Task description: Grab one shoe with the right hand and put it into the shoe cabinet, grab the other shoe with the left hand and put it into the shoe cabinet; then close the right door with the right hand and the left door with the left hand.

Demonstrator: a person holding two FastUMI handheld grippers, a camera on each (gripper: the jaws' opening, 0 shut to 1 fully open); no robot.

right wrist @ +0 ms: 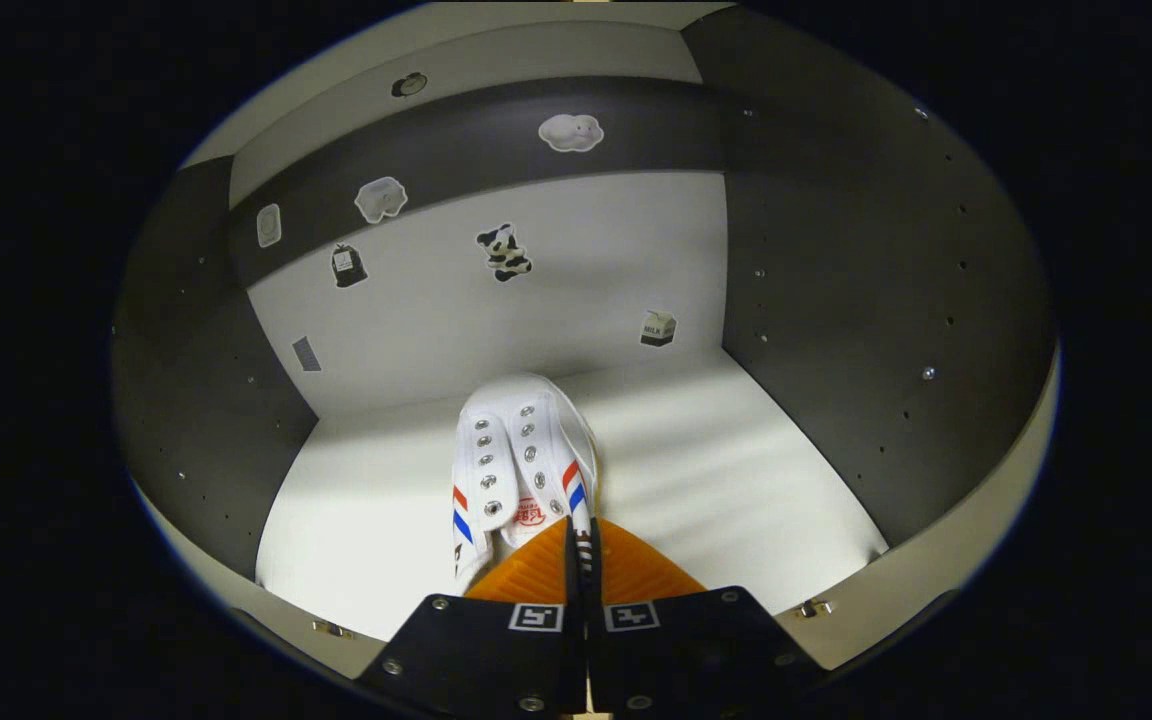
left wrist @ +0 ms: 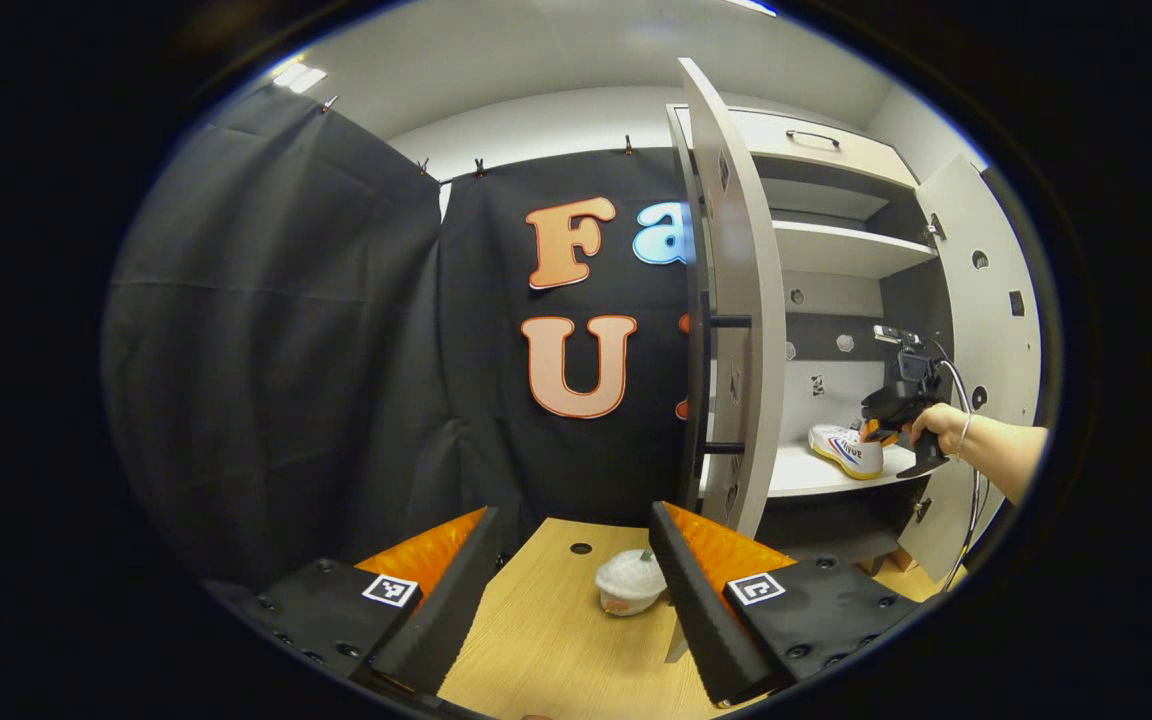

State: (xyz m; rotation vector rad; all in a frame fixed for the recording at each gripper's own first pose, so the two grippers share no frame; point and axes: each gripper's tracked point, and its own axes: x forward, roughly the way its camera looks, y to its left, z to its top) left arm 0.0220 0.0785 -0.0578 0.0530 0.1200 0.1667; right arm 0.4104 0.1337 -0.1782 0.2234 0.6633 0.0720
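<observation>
The shoe [right wrist: 521, 465] is resting on the white shelf [right wrist: 736, 480] inside the shoe cabinet [left wrist: 836, 260], toe pointing toward twelve o'clock, with the right hand-held gripper [right wrist: 581, 545] pinching its heel edge. The left hand-held gripper [left wrist: 576, 560] is hovering spread wide over the tabletop [left wrist: 546, 640], the other shoe [left wrist: 629, 582] lying between its fingers.

Black cloth [left wrist: 286, 350] hanging along the booth wall, clipped at the top. Wooden table [left wrist: 546, 640] below, with a small white cup [left wrist: 630, 582] resting on it.
</observation>
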